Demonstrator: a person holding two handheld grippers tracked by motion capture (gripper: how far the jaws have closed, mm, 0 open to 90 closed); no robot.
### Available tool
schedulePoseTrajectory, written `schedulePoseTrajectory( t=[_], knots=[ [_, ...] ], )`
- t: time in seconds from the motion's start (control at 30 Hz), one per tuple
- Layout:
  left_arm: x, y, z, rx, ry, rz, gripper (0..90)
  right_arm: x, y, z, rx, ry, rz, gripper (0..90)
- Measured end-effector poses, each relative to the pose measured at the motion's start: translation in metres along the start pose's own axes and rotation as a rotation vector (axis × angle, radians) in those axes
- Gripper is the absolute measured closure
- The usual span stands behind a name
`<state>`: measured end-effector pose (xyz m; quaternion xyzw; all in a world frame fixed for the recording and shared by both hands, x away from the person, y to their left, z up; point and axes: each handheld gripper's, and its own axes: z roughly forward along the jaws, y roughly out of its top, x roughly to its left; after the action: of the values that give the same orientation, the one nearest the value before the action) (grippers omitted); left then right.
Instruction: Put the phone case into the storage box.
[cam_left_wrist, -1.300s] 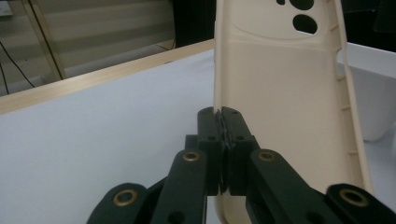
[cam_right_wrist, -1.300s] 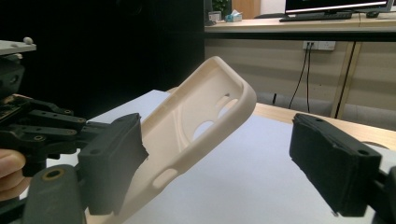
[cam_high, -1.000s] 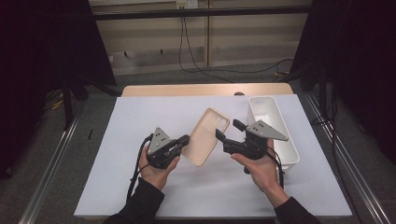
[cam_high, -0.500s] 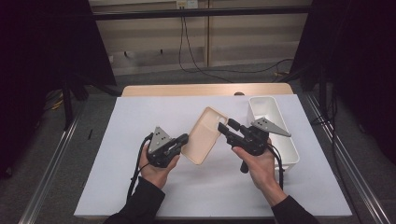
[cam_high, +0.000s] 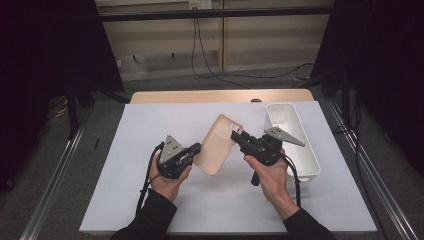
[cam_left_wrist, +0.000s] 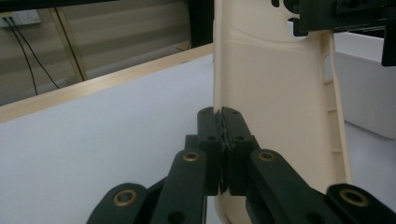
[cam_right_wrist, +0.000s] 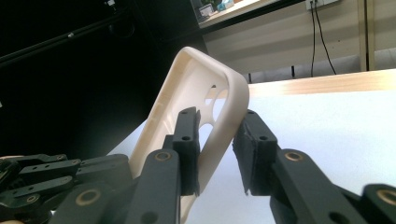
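A cream phone case (cam_high: 217, 147) hangs tilted above the white table sheet, held between both grippers. My left gripper (cam_high: 197, 148) is shut on its lower left edge; in the left gripper view the jaws (cam_left_wrist: 223, 116) pinch the thin rim of the phone case (cam_left_wrist: 275, 93). My right gripper (cam_high: 235, 135) is at the upper right corner by the camera cutout. Its jaws have just been closing, and in the right gripper view they (cam_right_wrist: 217, 135) press on the wall of the phone case (cam_right_wrist: 201, 79), one pad inside and one outside.
A white rectangular bin (cam_high: 310, 150) stands just right of the right hand, also seen in the left gripper view (cam_left_wrist: 369, 93). The white sheet (cam_high: 125, 175) covers a wooden table whose far edge (cam_high: 200, 96) shows. Dark curtains and cables lie beyond.
The right gripper's jaws have closed from wide open onto the case's upper right corner. The case has tipped slightly. The left gripper has kept its hold and place.
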<state>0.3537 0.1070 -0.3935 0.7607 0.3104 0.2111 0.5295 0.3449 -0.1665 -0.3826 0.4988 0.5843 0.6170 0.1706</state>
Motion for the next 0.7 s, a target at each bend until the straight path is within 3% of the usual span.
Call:
schedulePoseTrajectory(
  t=[0.4,0.7],
  knots=[
    [0.0005,-0.0032,0.0053,0.031,-0.006,0.014,87.6,-0.0061,-0.0042,0.0015,0.013,-0.005,0.026,78.5],
    [-0.0009,-0.0060,0.0095,0.049,-0.019,0.020,87.3,-0.0049,-0.0042,0.0002,-0.004,-0.007,0.000,81.7]
  ],
)
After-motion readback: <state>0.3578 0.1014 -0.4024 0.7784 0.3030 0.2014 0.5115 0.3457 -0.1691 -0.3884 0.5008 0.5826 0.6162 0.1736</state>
